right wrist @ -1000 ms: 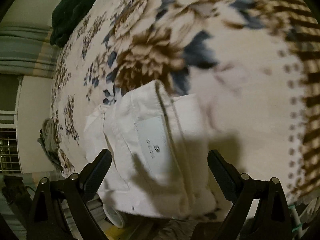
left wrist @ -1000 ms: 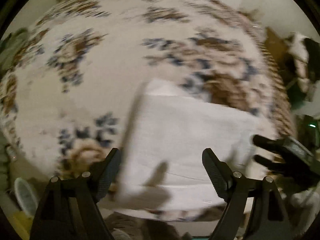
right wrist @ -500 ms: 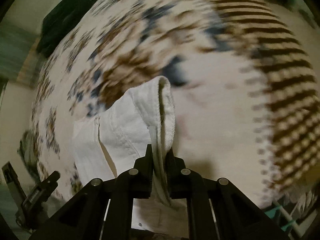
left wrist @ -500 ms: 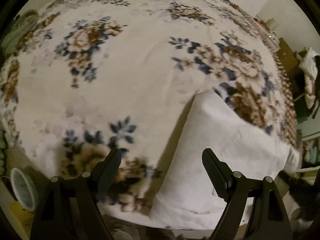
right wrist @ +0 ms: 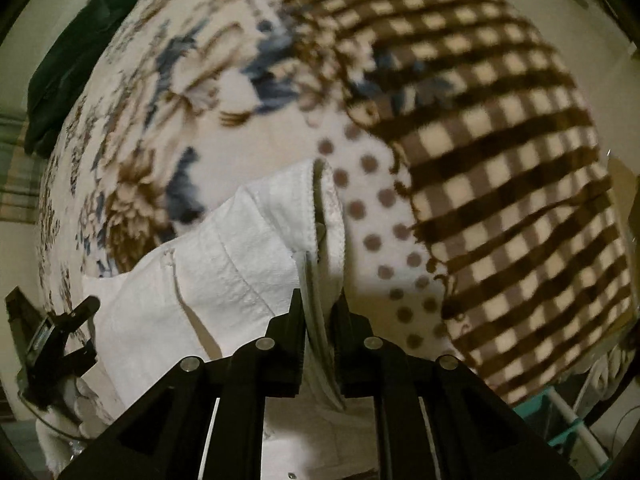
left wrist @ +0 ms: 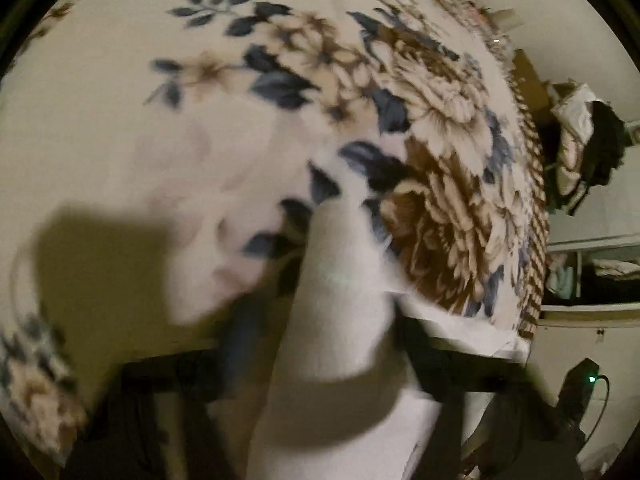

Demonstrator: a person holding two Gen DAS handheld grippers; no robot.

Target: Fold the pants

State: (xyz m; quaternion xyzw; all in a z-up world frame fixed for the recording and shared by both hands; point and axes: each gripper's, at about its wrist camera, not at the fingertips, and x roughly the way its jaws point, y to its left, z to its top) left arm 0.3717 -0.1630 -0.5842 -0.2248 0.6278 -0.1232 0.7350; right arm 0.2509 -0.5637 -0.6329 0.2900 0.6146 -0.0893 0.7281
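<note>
The white pants lie folded on a floral blanket. My right gripper is shut on the pants' right edge, with layered fabric pinched between its fingers and lifted. In the left wrist view the pants rise in a thick fold between my left gripper's blurred fingers, which close in on both sides of the cloth. The left gripper also shows in the right wrist view at the pants' left end.
The blanket has a brown checked border on the right. A dark green garment lies at the far end of the bed. Shelves with clothes stand beyond the bed's right side.
The right gripper closed on the pants' edge and carried it toward the checked border. The left gripper moved in from open and closed around the pants' other end.
</note>
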